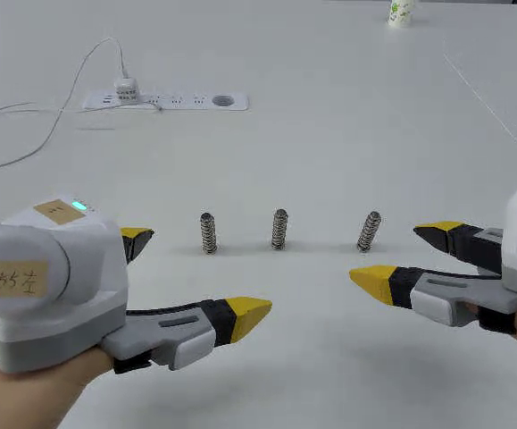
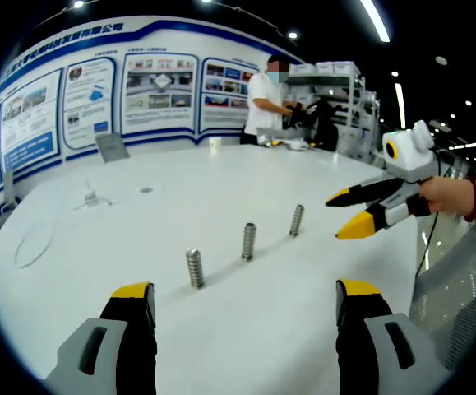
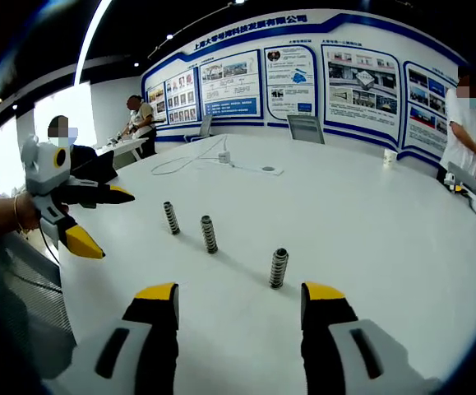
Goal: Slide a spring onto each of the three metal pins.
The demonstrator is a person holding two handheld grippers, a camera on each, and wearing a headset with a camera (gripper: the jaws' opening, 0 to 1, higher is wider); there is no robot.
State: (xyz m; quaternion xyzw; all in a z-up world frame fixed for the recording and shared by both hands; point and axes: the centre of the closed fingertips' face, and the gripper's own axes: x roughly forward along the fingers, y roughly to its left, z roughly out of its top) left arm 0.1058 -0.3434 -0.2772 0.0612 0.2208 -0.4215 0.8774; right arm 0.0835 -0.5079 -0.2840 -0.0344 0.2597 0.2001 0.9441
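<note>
Three metal pins stand in a row on the white table, each with a spring around it: left spring (image 1: 208, 232) (image 2: 195, 268) (image 3: 171, 217), middle spring (image 1: 279, 229) (image 2: 248, 241) (image 3: 209, 234), right spring (image 1: 369, 231) (image 2: 296, 220) (image 3: 279, 267), which leans slightly. My left gripper (image 1: 200, 277) (image 2: 242, 304) (image 3: 98, 218) is open and empty at the near left. On the near right, my right gripper (image 1: 405, 255) (image 3: 238, 304) (image 2: 348, 210) is open and empty too. Both hang short of the row, touching nothing.
A white power strip (image 1: 164, 101) with a plugged cable (image 1: 53, 107) lies at the back left. A small white bottle (image 1: 402, 12) stands at the far edge. People stand at benches beyond the table (image 1: 329, 143).
</note>
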